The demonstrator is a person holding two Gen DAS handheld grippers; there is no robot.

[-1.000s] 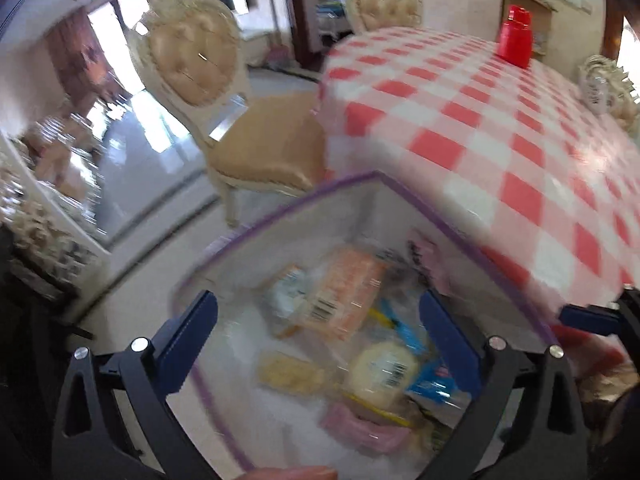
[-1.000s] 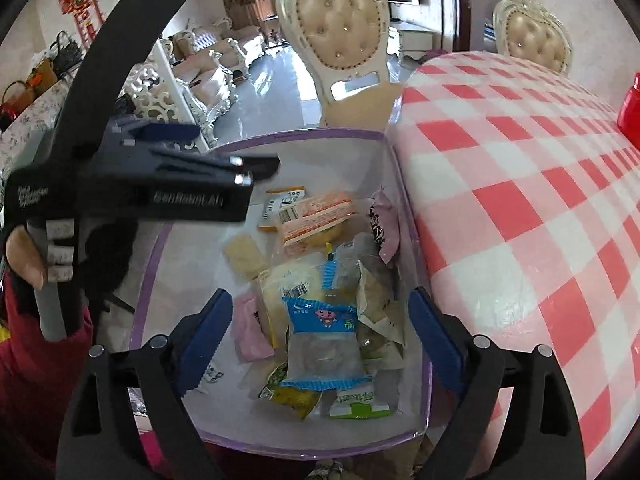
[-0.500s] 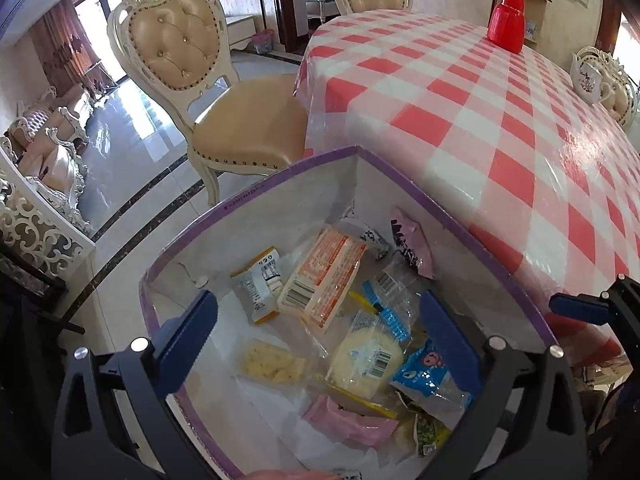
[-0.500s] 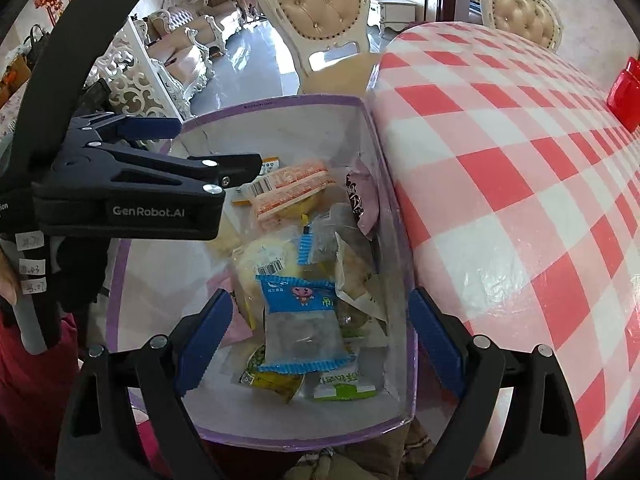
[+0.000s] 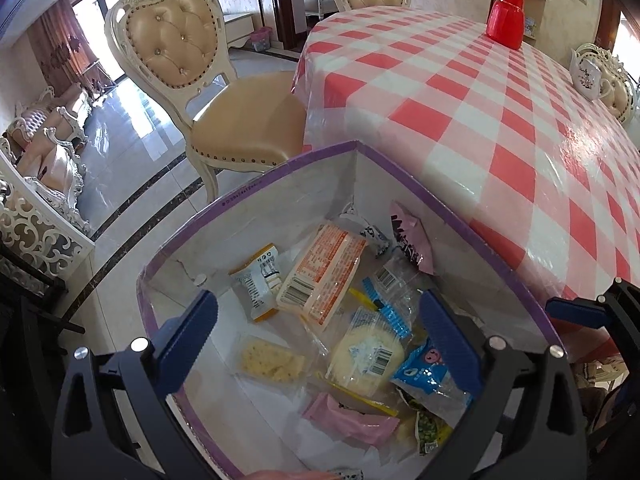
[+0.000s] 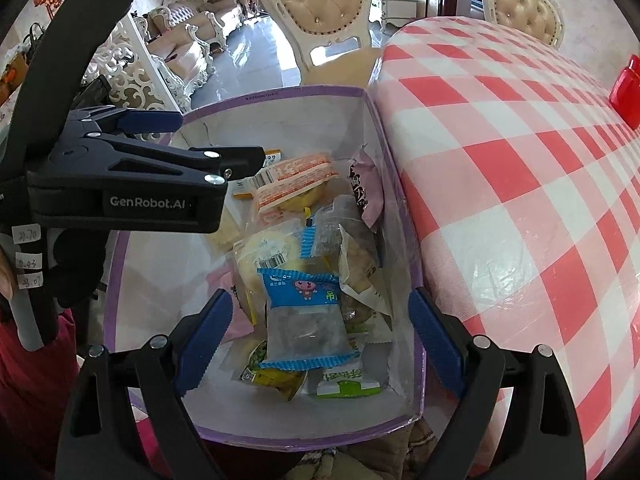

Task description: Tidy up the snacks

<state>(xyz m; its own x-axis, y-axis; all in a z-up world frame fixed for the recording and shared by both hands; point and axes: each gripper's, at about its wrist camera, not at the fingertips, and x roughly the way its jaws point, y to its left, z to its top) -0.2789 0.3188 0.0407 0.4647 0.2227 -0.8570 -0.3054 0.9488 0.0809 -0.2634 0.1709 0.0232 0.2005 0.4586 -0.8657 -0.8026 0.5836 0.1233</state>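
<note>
Purple-rimmed box [image 6: 280, 440] sitting frame centre, beside checked counter [image 6: 520, 184], snack packets heaped inside. Right claw [image 6: 316, 336] hovering wide above blue packet [image 6: 304, 320]; left claw [image 5: 316, 334] hovering wide, empty. Advice: descend straight, pinch topmost packet mid-body, avoid neighbours.

Home dining room: checkered table [image 5: 500, 120], chairs [image 5: 208, 100].

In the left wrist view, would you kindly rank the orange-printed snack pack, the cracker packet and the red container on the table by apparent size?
1. orange-printed snack pack
2. cracker packet
3. red container

The container stands much farther off, so its true size may rank higher.
</note>
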